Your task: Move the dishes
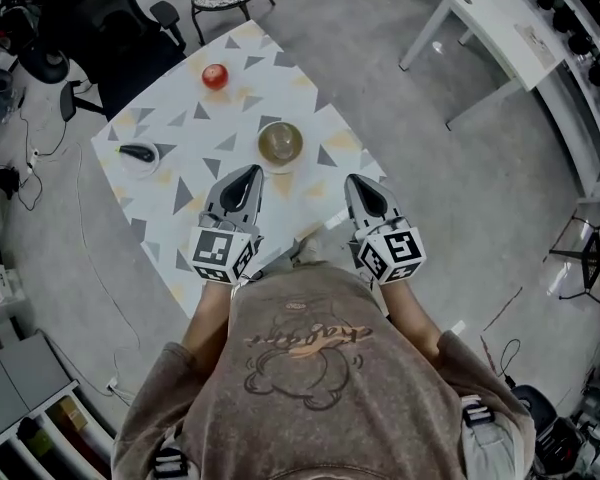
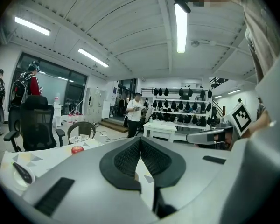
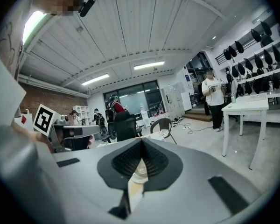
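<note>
The left gripper [image 1: 248,173] and right gripper [image 1: 358,183] hover at the table's [image 1: 310,78] near edge in the head view, the bowl [image 1: 280,143] just beyond. Left gripper view: jaws pressed together, empty. Right gripper view: likewise; spread them before reaching the rim.

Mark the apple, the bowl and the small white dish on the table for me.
apple [image 1: 215,76]: head view, middle of the fruit.
bowl [image 1: 280,144]: head view, middle of its inside.
small white dish [image 1: 140,172]: head view, bare rim nearest the person.
</note>
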Demonstrator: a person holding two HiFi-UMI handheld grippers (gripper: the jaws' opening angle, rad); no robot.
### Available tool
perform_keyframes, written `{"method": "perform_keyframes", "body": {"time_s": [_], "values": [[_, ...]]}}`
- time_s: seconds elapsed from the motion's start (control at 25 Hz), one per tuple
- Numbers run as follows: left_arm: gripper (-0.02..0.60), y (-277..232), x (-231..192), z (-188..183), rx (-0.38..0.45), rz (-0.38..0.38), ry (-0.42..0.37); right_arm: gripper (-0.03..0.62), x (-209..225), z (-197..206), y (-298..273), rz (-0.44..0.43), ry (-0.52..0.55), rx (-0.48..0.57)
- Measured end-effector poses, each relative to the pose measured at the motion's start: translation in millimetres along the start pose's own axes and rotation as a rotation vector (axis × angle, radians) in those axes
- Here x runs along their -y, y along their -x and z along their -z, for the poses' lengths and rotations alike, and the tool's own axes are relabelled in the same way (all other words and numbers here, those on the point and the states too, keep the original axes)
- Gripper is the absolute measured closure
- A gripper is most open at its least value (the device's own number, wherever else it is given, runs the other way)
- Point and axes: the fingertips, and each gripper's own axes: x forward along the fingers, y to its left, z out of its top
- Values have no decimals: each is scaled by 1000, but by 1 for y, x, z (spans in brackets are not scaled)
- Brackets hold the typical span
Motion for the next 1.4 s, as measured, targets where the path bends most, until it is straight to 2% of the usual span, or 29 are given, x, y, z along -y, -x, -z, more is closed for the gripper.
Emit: {"method": "perform_keyframes", "body": {"time_s": [0.48,0.52,0.56,0.88,1.08,1.4], "values": [[558,-7,-13,8,4,20,-6,588,-4,0,1,58,-4,20],[545,-8,-14,9,3,20,-6,588,-3,1,1,61,-3,19],[501,-10,-15,10,0,20,-6,588,-3,1,2,64,-3,19],[281,-30,-22,18,0,39,-17,588,1,2,-1,75,-2,7],[253,-51,-28,31,-30,58,-37,588,4,6,-2,87,-8,-7],[252,-83,-34,68,-83,84,-89,588,9,9,-3,106,-10,-23]]}}
